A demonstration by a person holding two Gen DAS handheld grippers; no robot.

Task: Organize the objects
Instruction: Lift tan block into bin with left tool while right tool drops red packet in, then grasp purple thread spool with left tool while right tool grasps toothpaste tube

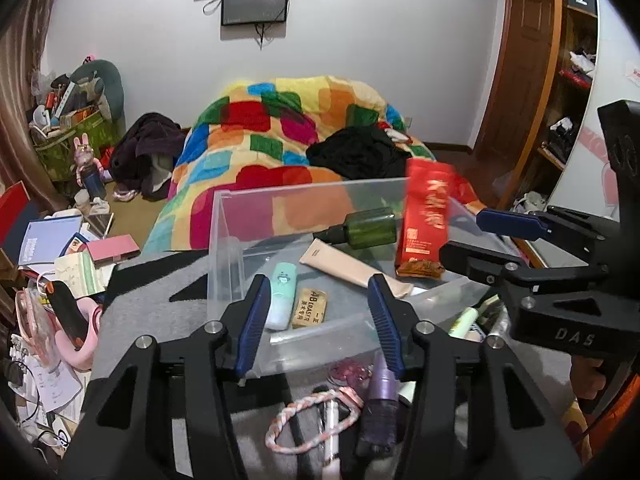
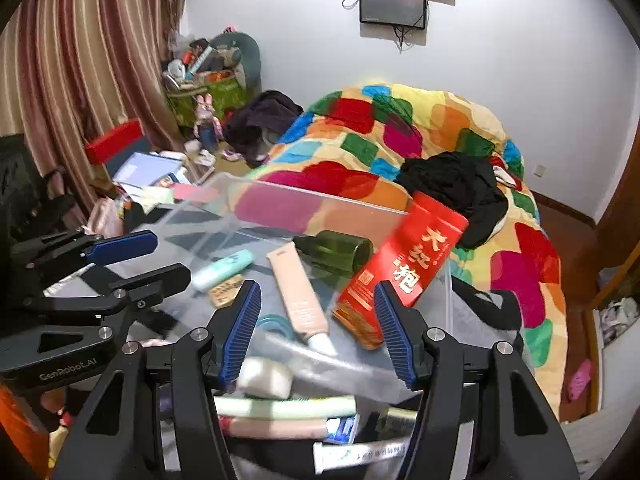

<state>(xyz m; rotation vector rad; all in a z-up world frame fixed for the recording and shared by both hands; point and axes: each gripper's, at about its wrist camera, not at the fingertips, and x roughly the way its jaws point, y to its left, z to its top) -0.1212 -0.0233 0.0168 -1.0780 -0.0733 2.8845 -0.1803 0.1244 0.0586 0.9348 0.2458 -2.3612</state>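
**Left-wrist and right-wrist views: both grippers spread over a clear bin**

Left-wrist view: the left gripper is spread wide with nothing between its blue pads, poised over the near wall of a clear plastic bin. The right gripper enters from the right, also spread and empty, just beside a red foil packet that stands tilted in the bin. Inside lie a mint green tube, a tan eraser, a beige cosmetic tube and a green bottle on its side.

Right-wrist view: the right gripper frames the beige tube's cap end; the packet's lower edge sits just beside its right pad, contact unclear. A braided pink cord lies outside the bin.
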